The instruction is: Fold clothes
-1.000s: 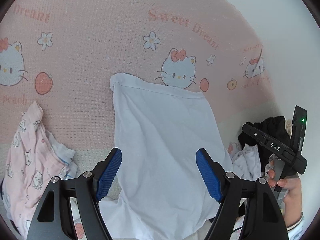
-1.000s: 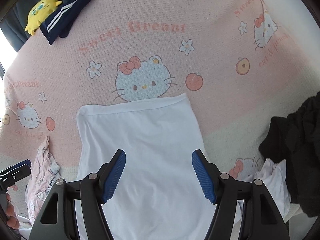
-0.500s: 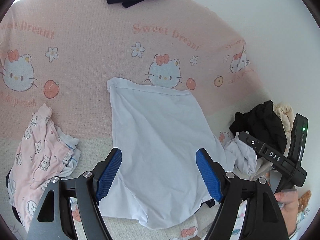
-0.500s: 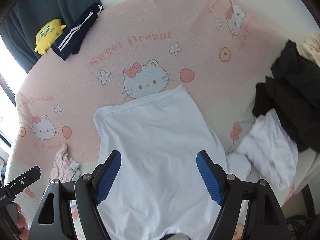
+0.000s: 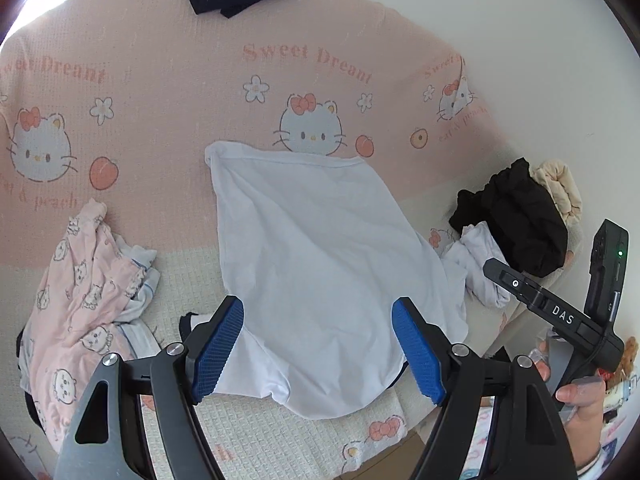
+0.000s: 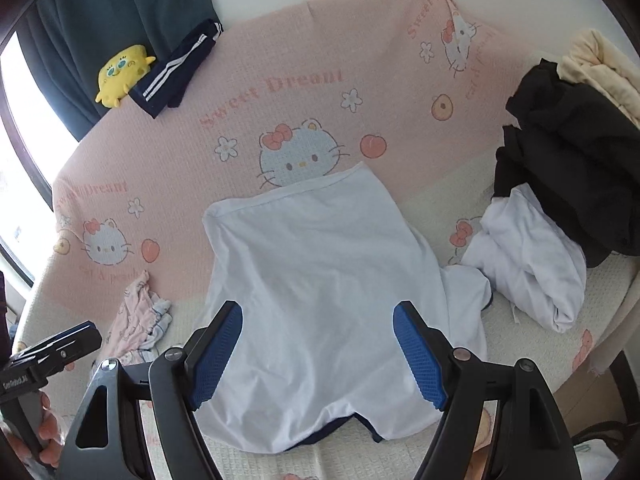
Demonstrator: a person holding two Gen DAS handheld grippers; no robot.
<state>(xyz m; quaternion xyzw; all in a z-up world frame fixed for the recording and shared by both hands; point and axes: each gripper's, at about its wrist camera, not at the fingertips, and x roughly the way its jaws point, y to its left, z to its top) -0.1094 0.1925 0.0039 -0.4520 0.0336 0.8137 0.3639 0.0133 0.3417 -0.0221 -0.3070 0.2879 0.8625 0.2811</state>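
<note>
1. Both my grippers, left and right, hang open and empty above the shirt; the right's jaws have just been opening.
2. White, smooth, a dark trim peeking out at its near edge, the shirt lies flat mid-bed.
3. Its long axis runs away from me, hem toward the printed cat, tilted slightly left.

White shirt lies flat beyond the left gripper's empty, parted jaws
</note>
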